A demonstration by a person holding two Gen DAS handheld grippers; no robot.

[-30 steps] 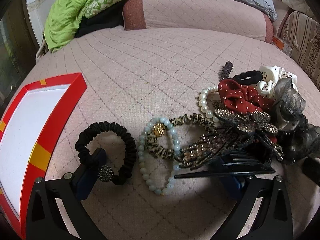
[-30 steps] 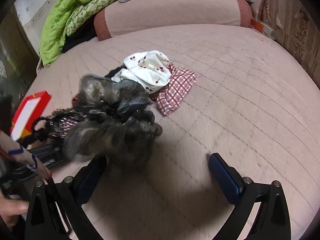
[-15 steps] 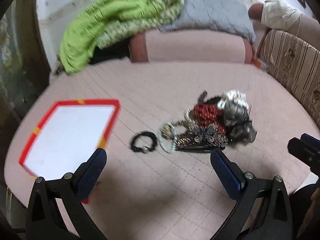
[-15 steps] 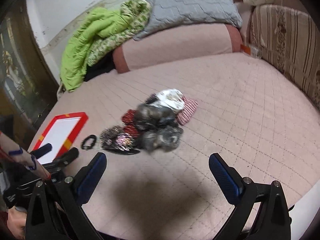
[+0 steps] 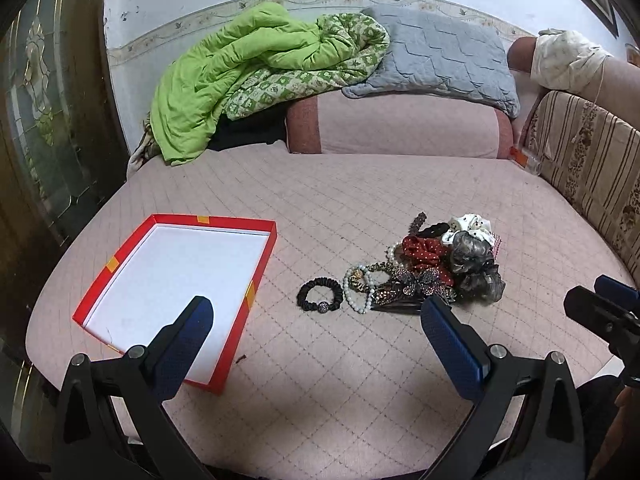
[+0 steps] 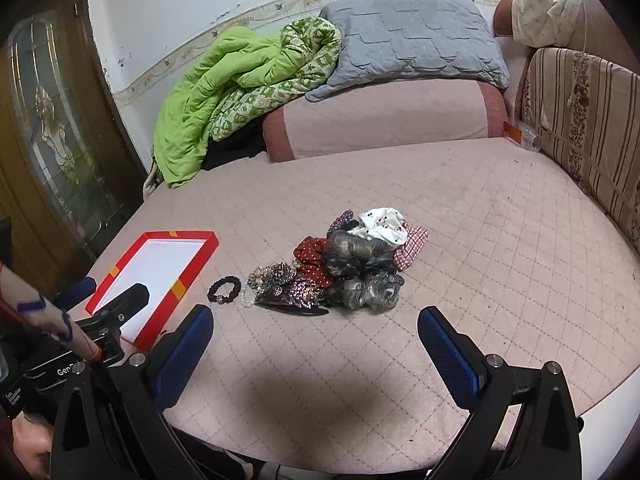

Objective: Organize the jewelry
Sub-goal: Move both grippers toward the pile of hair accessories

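Left wrist view showed your left gripper (image 5: 316,330) with jaws spread wide and empty, raised above the pink bed (image 5: 360,196). Your right gripper (image 6: 316,338) was likewise wide apart and holding nothing. Jewelry and scrunchies (image 5: 432,268) lay heaped mid-bed, a black hair tie (image 5: 319,294) just left of them, with the red box lid (image 5: 262,268) further left.
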